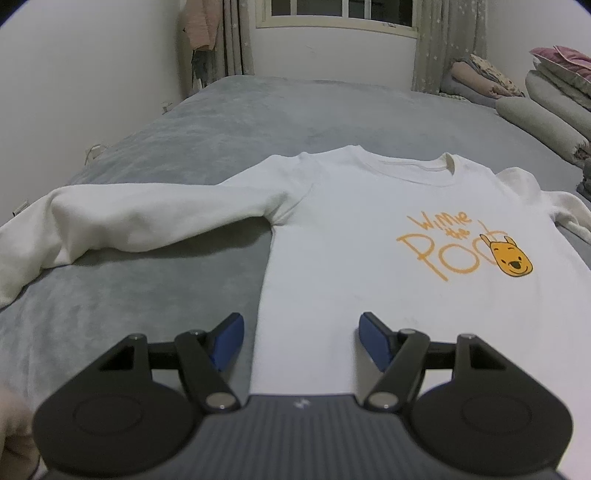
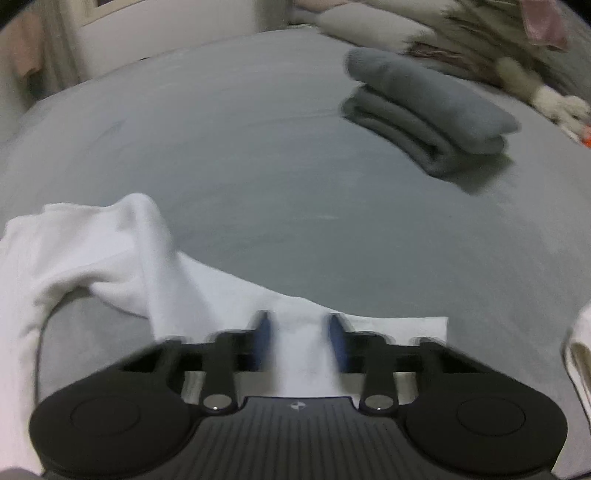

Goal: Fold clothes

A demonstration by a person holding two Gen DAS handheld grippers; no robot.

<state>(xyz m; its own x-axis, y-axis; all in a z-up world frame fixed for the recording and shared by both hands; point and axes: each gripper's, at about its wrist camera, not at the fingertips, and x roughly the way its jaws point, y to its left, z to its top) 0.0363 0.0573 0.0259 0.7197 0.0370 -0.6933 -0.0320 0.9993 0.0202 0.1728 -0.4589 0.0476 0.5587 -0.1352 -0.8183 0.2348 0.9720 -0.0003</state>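
Where sleeves spread: one sweatshirt [image 1: 369, 236].

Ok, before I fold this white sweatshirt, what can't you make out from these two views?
- Left wrist: the sweatshirt hem lies behind the left gripper; the far sleeve is cut off by the right edge.
- Right wrist: motion blur smears the right gripper, so whether its fingers pinch the sleeve is unclear.
- Right wrist: the bedding pile is blurred.

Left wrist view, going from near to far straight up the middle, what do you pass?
left gripper → white sweatshirt → grey bedspread → window
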